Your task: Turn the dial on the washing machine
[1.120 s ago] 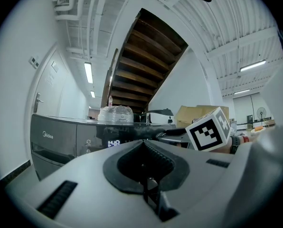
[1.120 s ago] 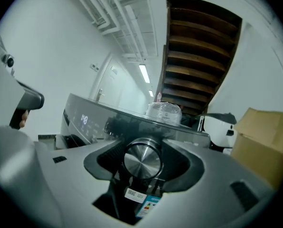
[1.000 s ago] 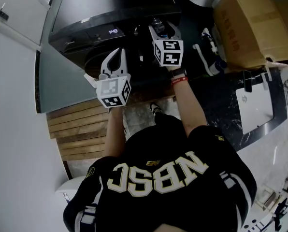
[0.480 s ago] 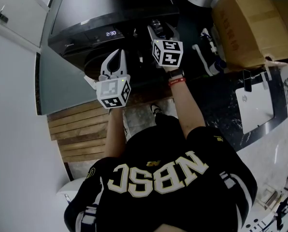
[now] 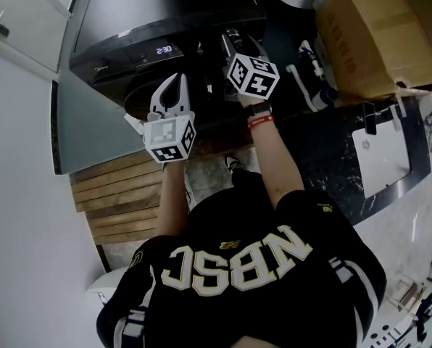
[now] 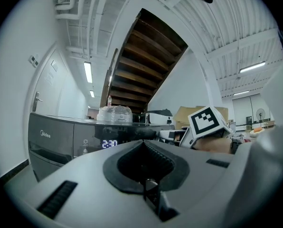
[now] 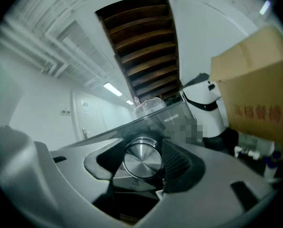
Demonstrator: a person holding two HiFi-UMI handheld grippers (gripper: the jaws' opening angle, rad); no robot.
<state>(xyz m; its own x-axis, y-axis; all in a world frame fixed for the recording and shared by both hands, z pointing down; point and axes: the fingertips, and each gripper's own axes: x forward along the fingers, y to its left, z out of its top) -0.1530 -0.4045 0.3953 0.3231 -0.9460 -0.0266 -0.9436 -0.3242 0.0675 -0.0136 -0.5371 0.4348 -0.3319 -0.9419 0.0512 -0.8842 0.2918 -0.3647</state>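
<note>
The dark washing machine (image 5: 165, 13) stands in front of me, its panel display (image 5: 167, 50) reading 2:30. In the right gripper view the round silver dial (image 7: 142, 159) sits between the ribbed pads, and my right gripper (image 7: 144, 163) is shut on it. In the head view the right gripper (image 5: 235, 40) is pressed to the panel and hides the dial; its marker cube (image 5: 253, 77) is tilted. My left gripper (image 5: 174, 84) hangs lower, in front of the machine's door, shut with nothing in it. The left gripper view shows its joined jaws (image 6: 145, 146), the display (image 6: 109, 144) and the right cube (image 6: 208, 121).
A large cardboard box (image 5: 375, 35) stands to the right of the machine. A white flat device (image 5: 379, 158) lies on the dark counter (image 5: 332, 165). Wooden steps (image 5: 118, 194) are at lower left, beside a white wall. A clear plastic-wrapped object (image 6: 115, 113) rests on top of the machine.
The display reading changed to 2:30 a second ago. Since then the right gripper has rolled on the dial, its marker cube tilting. The left gripper has stayed put.
</note>
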